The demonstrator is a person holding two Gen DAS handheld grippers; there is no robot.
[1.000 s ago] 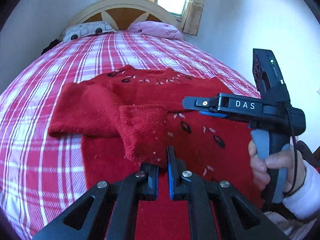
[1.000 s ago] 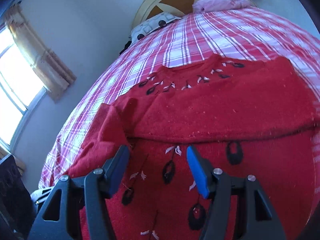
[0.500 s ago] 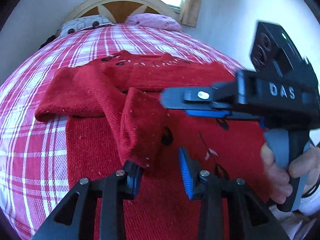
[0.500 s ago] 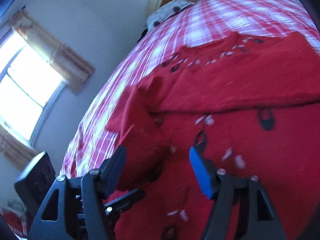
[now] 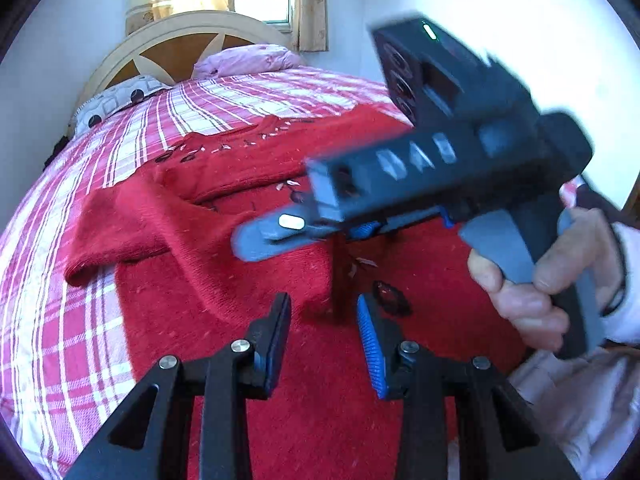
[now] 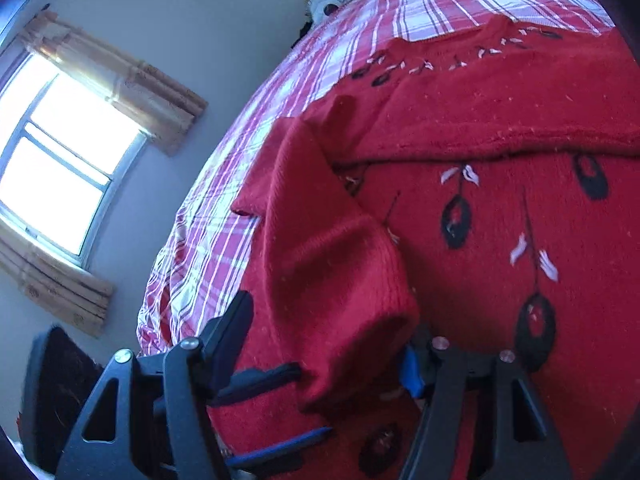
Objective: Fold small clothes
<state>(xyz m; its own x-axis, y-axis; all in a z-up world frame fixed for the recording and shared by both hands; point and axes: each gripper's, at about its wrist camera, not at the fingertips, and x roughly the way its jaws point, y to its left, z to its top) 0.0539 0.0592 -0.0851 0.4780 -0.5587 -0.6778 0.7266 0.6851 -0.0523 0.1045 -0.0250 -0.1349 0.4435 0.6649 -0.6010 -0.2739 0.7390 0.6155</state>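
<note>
A small red knitted sweater [image 5: 240, 184] with black and white embroidery lies on the bed, its sleeve [image 5: 248, 276] folded across the body. My left gripper [image 5: 324, 328] is open, empty, just behind the sleeve cuff. My right gripper [image 6: 328, 332] is open, with its jaws standing either side of the sleeve cuff [image 6: 352, 320]. In the left wrist view the right gripper [image 5: 280, 236] crosses in front, blurred, just above the sleeve. The sweater body [image 6: 520, 240] fills the right wrist view.
The bed has a pink and white checked cover [image 5: 52, 320], two pillows [image 5: 248, 60] and a wooden headboard [image 5: 180, 40]. A wall with a curtained window [image 6: 68, 152] is to the left of the bed. A dark chair [image 6: 60, 392] stands by the bed's edge.
My left gripper has let go of the sleeve cuff and opened. My right gripper has swung left and down, so its open jaws now stand around the cuff.
</note>
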